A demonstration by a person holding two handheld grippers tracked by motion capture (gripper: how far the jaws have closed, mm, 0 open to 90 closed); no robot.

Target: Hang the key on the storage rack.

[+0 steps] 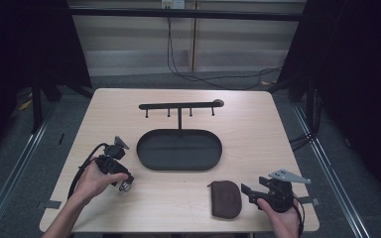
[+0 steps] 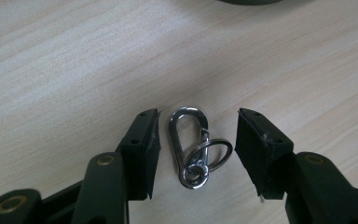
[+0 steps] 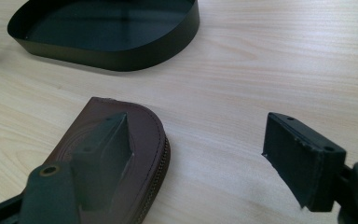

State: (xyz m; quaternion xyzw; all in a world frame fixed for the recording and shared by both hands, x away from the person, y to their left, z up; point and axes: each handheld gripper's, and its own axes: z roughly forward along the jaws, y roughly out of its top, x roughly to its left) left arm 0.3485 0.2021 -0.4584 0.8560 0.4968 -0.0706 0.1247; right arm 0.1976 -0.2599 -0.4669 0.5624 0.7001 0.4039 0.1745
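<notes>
A silver carabiner clip with a key ring point(image 2: 192, 147) lies flat on the wooden table, at the front left in the high view point(image 1: 125, 186). My left gripper point(image 2: 198, 140) points down over it with one jaw on each side, open, the pads clear of the metal. The person's left hand holds that gripper point(image 1: 123, 182). At the front right my right gripper point(image 1: 250, 192) rests near the table, open and holding nothing. Its left jaw in the right gripper view point(image 3: 196, 135) hangs over a brown zipped pouch point(image 3: 144, 135) that lies to its left point(image 1: 224, 198).
A dark oval tray point(image 1: 144, 148) sits mid-table, its wall point(image 3: 121, 58) beyond the pouch. Behind it stands a black rack with several hooks point(image 1: 179, 105). Cables trail from both grippers and across the floor behind the table.
</notes>
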